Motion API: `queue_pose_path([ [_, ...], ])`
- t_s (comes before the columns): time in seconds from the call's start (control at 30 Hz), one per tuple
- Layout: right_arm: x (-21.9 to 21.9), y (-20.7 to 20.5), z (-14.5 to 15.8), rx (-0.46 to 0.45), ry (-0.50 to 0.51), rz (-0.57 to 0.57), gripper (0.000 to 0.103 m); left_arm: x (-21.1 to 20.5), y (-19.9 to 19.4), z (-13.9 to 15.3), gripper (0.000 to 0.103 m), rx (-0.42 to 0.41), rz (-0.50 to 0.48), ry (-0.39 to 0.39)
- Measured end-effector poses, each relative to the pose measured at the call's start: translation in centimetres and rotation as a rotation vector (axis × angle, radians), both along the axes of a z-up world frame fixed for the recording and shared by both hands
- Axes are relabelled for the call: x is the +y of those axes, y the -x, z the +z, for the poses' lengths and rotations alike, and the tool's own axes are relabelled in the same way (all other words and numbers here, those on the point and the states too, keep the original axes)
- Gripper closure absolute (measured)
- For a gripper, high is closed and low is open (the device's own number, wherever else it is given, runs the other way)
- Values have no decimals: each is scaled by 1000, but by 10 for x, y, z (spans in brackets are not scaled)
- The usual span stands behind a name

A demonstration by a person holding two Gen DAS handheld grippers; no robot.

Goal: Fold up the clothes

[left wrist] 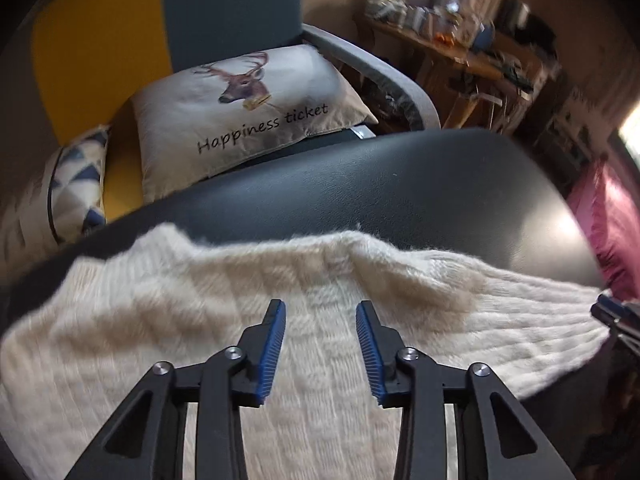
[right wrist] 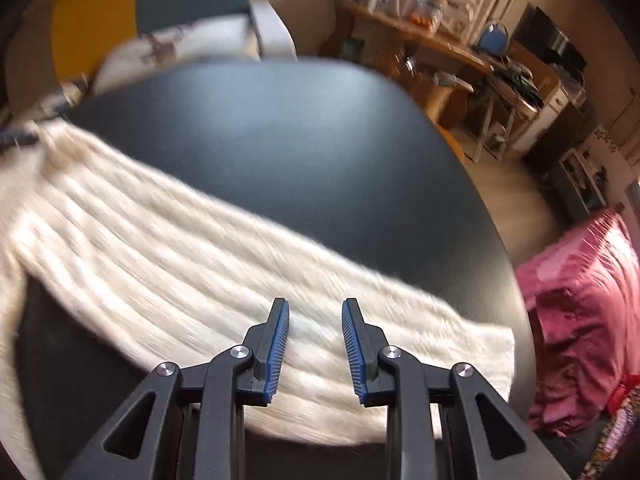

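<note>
1. Sweater (left wrist: 248, 320), cream ribbed knit: spread flat on dark tabletop (left wrist: 400, 192), directly beneath and ahead of left claw (left wrist: 321, 304); upper edge rumpled into a low ridge just beyond the claw tips.
2. Left claw: jaws apart, blue ribbed pads (left wrist: 276, 344) facing each other, nothing between them; poised over the knit, contact with fabric not discernible.
3. Sweater sleeve (right wrist: 248, 264): stretched as a long band across tabletop (right wrist: 304, 128), running from far left of right claw (right wrist: 315, 304) to just right of it, cuff end lying near the tabletop edge.
4. Right claw: jaws apart, narrower gap than the left pair, nothing clamped; tilted steeply down over the sleeve.
5. Right claw tip (left wrist: 612, 312) also visible at far right of left-wrist view, beside the sleeve end.
6. Deer-print cushion (left wrist: 248, 108), lettered "Happiness ticket": beyond tabletop, ahead and left of left claw, resting on a chair seat.
7. Triangle-pattern cushion (left wrist: 76, 192): far left of left claw.
8. Pink fabric heap (right wrist: 580, 312): right of right claw, off the tabletop.
9. Cluttered wooden shelf (right wrist: 432, 40): far ahead, right, blurred.
</note>
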State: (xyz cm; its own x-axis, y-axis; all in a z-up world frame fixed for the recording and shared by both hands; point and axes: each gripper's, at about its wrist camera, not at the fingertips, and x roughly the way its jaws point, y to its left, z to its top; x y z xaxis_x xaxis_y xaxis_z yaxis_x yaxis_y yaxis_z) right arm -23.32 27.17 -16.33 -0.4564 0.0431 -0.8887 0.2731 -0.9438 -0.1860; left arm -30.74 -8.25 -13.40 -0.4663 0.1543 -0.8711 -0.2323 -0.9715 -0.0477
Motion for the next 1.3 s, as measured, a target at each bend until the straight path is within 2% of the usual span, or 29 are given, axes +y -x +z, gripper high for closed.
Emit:
queue_pose_path([
  [0.03,9,-4,1,17,42,-11,72,10,6,-2,71,11,-25,48],
  [0.1,26,-8,2,9,121,-53,71,23,13,-3,73,4,-96,76],
  [0.23,47,-15,6,16,129,-89,71,56,24,-21,79,-65,-259,152],
  [0.3,50,-19,7,22,145,-110,71,68,25,-24,78,-25,-265,214],
  [0.37,47,-23,6,38,123,-98,71,75,24,-22,78,-12,-251,242],
  [0.5,42,-24,4,57,117,-95,70,64,19,2,80,-6,-211,22],
  [0.57,47,-22,3,57,141,-101,70,67,19,7,80,-9,-231,-27],
  [0.63,50,-22,2,51,154,-107,70,82,22,-1,80,-19,-266,19],
  [0.7,53,-23,2,46,165,-114,70,99,30,-20,78,-51,-251,130],
  [0.8,57,-21,1,42,189,-111,70,105,29,-24,78,-12,-199,136],
  [0.83,60,-21,3,35,210,-121,70,105,28,-22,78,-13,-192,129],
  [0.93,73,-25,12,28,256,-165,70,95,20,-5,78,-27,-171,15],
  [1.07,94,-45,29,63,227,-220,70,71,-8,23,78,4,-134,-100],
  [1.2,134,-60,18,22,228,-339,69,75,-62,21,78,0,-207,-96],
  [1.3,157,-68,11,27,319,-370,69,87,-85,-3,78,-49,-234,-46],
])
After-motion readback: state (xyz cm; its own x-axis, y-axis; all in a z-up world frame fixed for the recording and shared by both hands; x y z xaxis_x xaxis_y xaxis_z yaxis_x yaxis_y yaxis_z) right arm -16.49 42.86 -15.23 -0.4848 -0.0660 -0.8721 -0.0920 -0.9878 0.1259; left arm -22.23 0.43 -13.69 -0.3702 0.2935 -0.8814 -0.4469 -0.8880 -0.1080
